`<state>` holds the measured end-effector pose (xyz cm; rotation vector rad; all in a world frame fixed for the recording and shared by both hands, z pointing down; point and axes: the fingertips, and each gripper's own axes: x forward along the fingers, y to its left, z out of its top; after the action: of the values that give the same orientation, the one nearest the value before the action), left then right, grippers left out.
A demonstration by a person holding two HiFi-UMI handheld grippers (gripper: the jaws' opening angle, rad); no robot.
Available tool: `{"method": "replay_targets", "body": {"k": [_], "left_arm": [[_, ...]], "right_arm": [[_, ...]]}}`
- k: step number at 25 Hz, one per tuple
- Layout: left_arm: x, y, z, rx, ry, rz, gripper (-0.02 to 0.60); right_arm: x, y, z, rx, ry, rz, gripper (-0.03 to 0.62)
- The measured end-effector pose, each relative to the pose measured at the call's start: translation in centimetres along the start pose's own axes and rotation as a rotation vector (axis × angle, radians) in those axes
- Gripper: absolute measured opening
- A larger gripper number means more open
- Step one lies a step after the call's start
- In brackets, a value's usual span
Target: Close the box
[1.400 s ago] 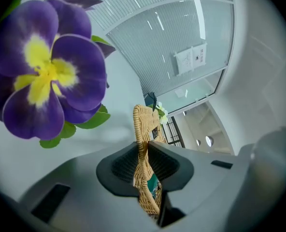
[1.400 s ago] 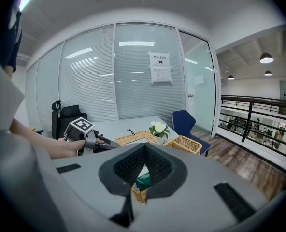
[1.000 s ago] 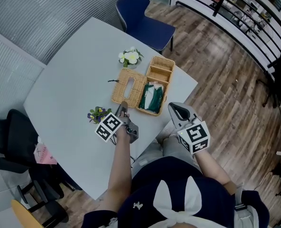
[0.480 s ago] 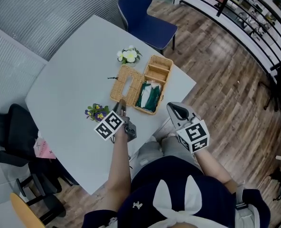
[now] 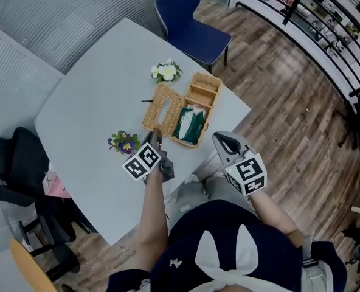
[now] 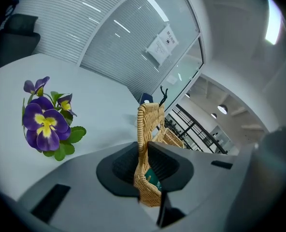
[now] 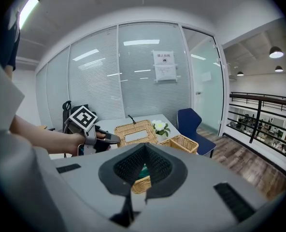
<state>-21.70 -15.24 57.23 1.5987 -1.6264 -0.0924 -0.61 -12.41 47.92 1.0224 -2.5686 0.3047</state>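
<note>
Grey table (image 5: 89,96) carries the open wicker box (image 5: 205,96) near its edge, the lid (image 5: 163,108) folded out leftward with its near edge pinched by the left gripper (image 5: 155,137), while the right gripper (image 5: 224,142) hovers nearby, jaws closed and empty.

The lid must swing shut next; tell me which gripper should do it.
Left. The left gripper clamps the lid's edge; the right gripper holds nothing, short of the box.

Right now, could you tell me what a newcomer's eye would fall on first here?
The open wicker box near the right corner of the table, its slotted lid pinched at the edge by the left gripper. Next, the purple pansy lying just left of that gripper.
</note>
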Motion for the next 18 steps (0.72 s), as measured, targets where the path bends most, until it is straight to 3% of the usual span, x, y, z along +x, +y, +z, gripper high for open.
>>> {"method": "replay_targets", "body": {"k": [9, 18], "left_arm": [[-0.7, -0.2, 0.8, 0.041, -0.036, 0.012, 0.072], [-1.1, -1.2, 1.0, 0.106, -0.040, -0.032, 0.073]], "right_arm": [[0.0, -0.2, 0.6, -0.015, 0.004, 0.020, 0.006], [0.0, -0.2, 0.6, -0.018, 0.011, 0.033, 0.006]]}}
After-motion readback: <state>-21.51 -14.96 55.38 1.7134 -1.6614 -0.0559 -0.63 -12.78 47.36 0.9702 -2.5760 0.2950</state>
